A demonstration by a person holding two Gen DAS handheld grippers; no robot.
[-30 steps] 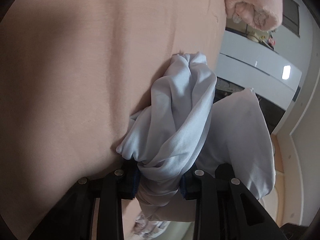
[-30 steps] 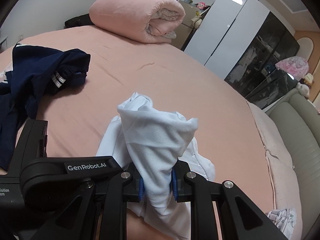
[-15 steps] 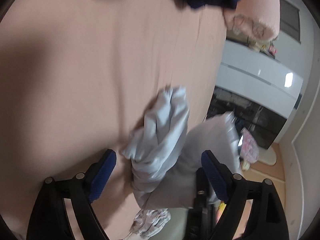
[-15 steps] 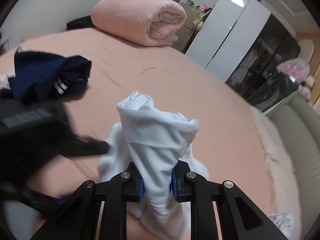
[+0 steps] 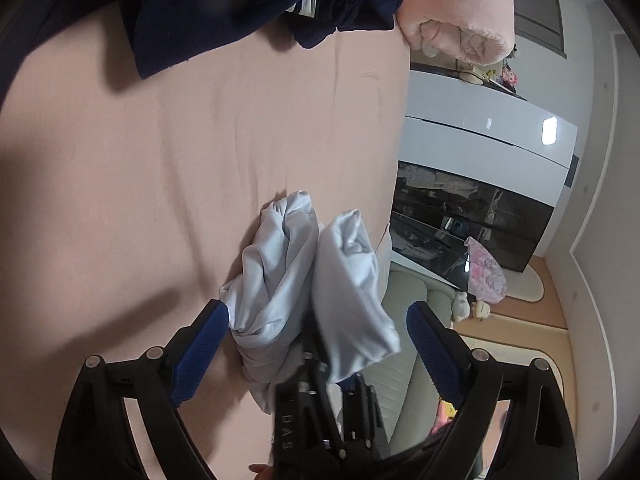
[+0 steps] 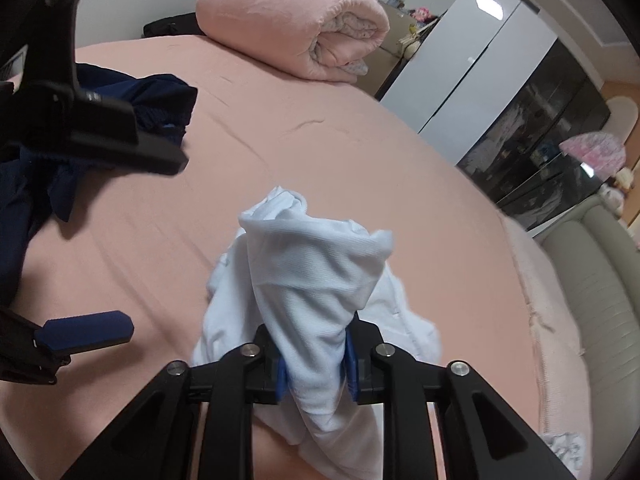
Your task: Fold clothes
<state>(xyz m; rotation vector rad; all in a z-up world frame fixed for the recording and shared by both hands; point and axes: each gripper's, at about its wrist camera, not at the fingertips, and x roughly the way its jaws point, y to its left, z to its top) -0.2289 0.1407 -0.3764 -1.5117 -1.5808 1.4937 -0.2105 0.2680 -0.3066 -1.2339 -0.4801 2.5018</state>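
A bunched white garment [image 6: 316,280] stands up from the pink bed sheet [image 6: 360,160]. My right gripper [image 6: 316,372] is shut on its lower part, and cloth hides the blue pads. In the left wrist view the same garment [image 5: 280,276] shows as two pale folds lying between the spread fingers of my left gripper [image 5: 316,308], which is open and holds nothing. From the right wrist view the left gripper [image 6: 152,244] hovers at the left, with one blue pad [image 6: 88,332] low over the sheet.
A heap of navy clothes [image 6: 160,100] lies at the left of the bed. A rolled pink blanket [image 6: 296,28] sits at the far end. A beige sofa [image 6: 592,300] and a white and dark-glass wardrobe [image 6: 480,60] stand beyond the bed's right edge.
My left gripper has let go of the white garment, opened wide and pulled back from it. The right gripper keeps its hold and has barely moved.
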